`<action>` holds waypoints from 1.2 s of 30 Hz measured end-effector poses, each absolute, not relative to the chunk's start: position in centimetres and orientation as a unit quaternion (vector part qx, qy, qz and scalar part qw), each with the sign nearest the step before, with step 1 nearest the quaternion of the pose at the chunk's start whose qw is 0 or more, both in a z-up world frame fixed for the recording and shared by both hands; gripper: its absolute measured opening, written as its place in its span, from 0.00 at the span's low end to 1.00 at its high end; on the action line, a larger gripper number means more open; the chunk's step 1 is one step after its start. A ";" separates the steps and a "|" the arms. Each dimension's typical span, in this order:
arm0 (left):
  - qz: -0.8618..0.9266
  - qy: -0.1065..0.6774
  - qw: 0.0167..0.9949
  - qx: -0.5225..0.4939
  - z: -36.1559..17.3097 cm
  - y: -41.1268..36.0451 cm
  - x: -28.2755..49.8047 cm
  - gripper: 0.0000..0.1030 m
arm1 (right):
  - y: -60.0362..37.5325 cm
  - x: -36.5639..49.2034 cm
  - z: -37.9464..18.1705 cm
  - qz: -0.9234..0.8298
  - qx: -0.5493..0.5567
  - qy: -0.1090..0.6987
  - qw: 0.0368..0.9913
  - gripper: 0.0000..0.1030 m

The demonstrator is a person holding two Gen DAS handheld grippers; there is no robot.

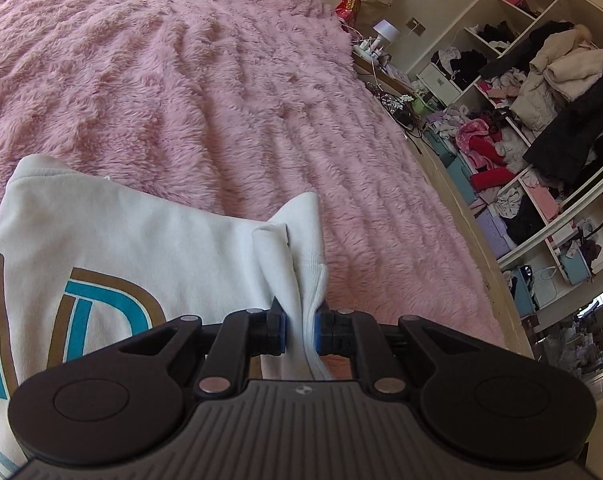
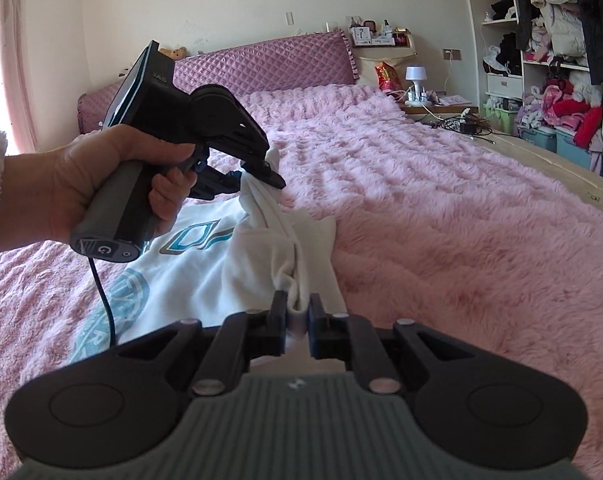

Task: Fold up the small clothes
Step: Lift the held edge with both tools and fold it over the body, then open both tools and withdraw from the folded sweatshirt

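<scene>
You are only partway: your left gripper (image 1: 301, 330) and right gripper (image 2: 299, 320) each pinch the white shirt (image 2: 189, 276) edge above the bed (image 2: 441, 216), fold not yet laid down.

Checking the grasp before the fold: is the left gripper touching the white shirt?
Touching. The left wrist view shows the left gripper with both blue pads pressed against a bunched fold of the white shirt.
</scene>
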State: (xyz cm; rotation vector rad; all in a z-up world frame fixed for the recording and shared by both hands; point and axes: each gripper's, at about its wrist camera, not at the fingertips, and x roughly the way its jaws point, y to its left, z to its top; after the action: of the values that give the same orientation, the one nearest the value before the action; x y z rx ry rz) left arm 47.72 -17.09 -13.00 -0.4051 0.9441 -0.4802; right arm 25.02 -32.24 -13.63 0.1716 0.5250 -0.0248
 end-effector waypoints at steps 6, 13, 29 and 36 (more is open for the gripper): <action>-0.219 0.451 0.849 -0.169 -13.8 -18.9 47.1 0.13 | -33.8 25.0 -15.3 -0.026 0.112 0.274 0.955 0.04; -0.201 0.453 0.857 -0.142 -14.7 -20.9 46.6 0.13 | -35.2 25.3 -16.7 -0.039 0.148 0.290 0.945 0.04; -0.185 0.480 0.847 -0.135 -16.1 -22.4 47.0 0.34 | -35.5 24.7 -17.8 -0.060 0.160 0.303 0.938 0.04; -0.225 0.439 0.865 -0.092 -13.0 -23.8 45.6 0.59 | -35.6 24.6 -18.3 -0.069 0.157 0.316 0.933 0.20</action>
State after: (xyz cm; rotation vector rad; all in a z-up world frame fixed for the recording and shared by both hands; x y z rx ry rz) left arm 45.64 -23.76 -12.98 -0.1938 0.9193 -0.4720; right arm 24.60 -35.63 -18.33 0.3203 0.6474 -0.1410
